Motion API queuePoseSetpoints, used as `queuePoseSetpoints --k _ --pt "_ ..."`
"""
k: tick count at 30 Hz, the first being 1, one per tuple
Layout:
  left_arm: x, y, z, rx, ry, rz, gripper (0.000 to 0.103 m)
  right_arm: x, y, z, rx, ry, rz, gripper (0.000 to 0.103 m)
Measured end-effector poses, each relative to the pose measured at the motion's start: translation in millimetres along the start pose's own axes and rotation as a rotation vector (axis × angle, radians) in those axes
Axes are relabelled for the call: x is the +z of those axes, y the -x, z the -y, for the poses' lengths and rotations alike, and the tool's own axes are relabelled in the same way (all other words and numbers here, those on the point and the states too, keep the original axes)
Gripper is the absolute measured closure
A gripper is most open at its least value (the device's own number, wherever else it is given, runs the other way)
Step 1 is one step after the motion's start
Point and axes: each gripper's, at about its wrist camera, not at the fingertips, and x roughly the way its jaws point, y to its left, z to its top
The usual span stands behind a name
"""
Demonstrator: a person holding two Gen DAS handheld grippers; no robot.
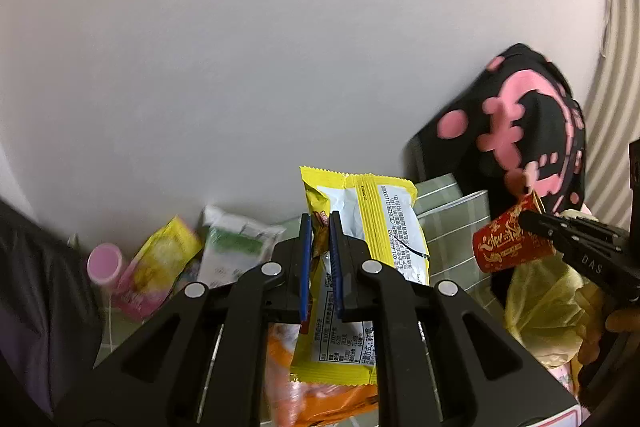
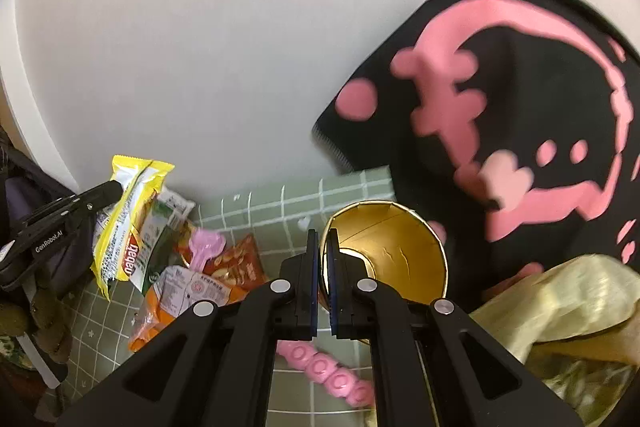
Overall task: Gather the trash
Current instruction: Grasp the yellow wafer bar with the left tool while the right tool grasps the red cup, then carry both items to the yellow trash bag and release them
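My left gripper (image 1: 320,227) is shut on a yellow and white snack wrapper (image 1: 372,223), which hangs lifted above the table; the same wrapper (image 2: 128,219) and the left gripper (image 2: 116,189) show at the left of the right wrist view. My right gripper (image 2: 323,241) is shut on the rim of a paper cup (image 2: 400,251), gold inside and red with gold print outside (image 1: 508,243). The cup is raised and tilted, mouth toward the camera. The right gripper (image 1: 524,217) reaches in from the right edge of the left wrist view.
Several wrappers (image 2: 216,279) lie on the green checked tablecloth (image 2: 280,211) by the white wall. A pink bottle (image 1: 105,263) and an orange packet (image 1: 320,399) lie near. A black and pink garment (image 2: 500,115) hangs at right, a yellow plastic bag (image 2: 560,299) below it. A pink strip (image 2: 328,375) lies underneath.
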Motion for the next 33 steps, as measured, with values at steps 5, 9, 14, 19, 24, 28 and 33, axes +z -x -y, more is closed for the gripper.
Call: queuePoseSetpoints --k 5,9,14,19,24,28,33 --pt "19.0 5.8 39.6 -0.06 -0.075 0.044 0.095 13.7 36.1 23.3 -0.042 -0.029 0.073 0.097" --pt "29.9 2.6 75.9 -0.133 -0.13 0.056 0.095 16.9 65.0 43.6 -0.113 -0.032 0.117 0.097" --pt "36.2 -2.5 122.9 -0.266 -0.179 0.04 0.095 7.4 98.8 73.4 -0.212 -0.063 0.145 0.097" --pt "33.2 -7.4 172.3 -0.403 -0.221 0.003 0.095 -9.8 132.0 111.0 -0.325 -0.117 0.163 0.097" --pt "20.5 -15.9 235.9 -0.533 -0.296 -0.057 0.095 -31.3 165.7 151.0 -0.417 -0.201 0.184 0.097" --pt "8.7 -28.4 278.6 -0.612 -0.318 -0.142 0.095 -48.3 183.8 172.1 -0.456 -0.24 0.187 0.097" --pt "-5.7 -45.5 324.3 -0.624 -0.369 -0.191 0.095 -61.0 194.1 190.0 -0.48 -0.264 0.186 0.097"
